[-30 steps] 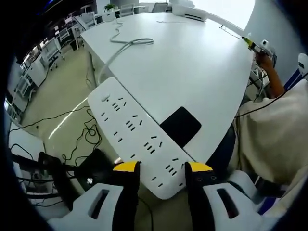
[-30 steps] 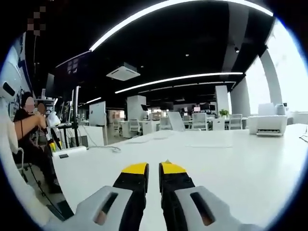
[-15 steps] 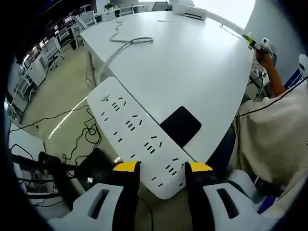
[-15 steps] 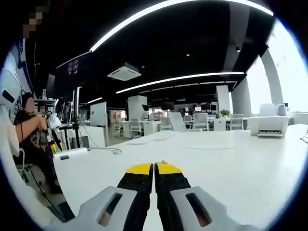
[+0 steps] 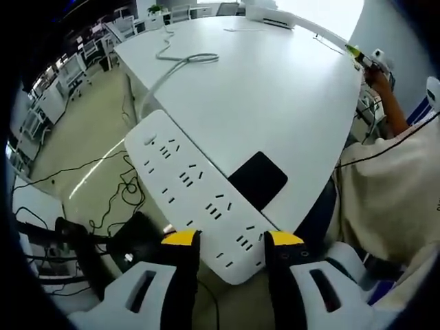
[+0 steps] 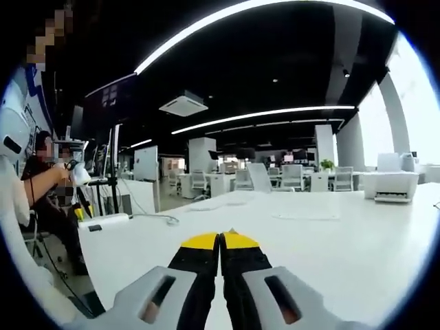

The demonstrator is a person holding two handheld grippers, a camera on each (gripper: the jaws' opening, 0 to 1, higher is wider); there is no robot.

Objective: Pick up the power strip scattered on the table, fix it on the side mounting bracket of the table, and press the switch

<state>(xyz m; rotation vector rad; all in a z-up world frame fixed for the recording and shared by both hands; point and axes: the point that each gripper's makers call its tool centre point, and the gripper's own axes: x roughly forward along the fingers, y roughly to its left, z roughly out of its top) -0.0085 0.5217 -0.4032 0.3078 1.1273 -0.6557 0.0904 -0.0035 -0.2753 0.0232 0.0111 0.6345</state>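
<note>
My left gripper [image 5: 225,239] clamps the long white power strip [image 5: 196,192] at the white table's [image 5: 275,89] edge, my right gripper [image 6: 221,240] closed empty; mounting, switch remain.

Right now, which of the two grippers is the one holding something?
The left gripper: its yellow-tipped jaws stand apart, on either side of the white power strip's near end. The right gripper has its jaws pressed together, empty, above the white table.

The right tongs [image 6: 220,239], tips pressed together, hover over the white table [image 6: 330,240] in an office.
</note>
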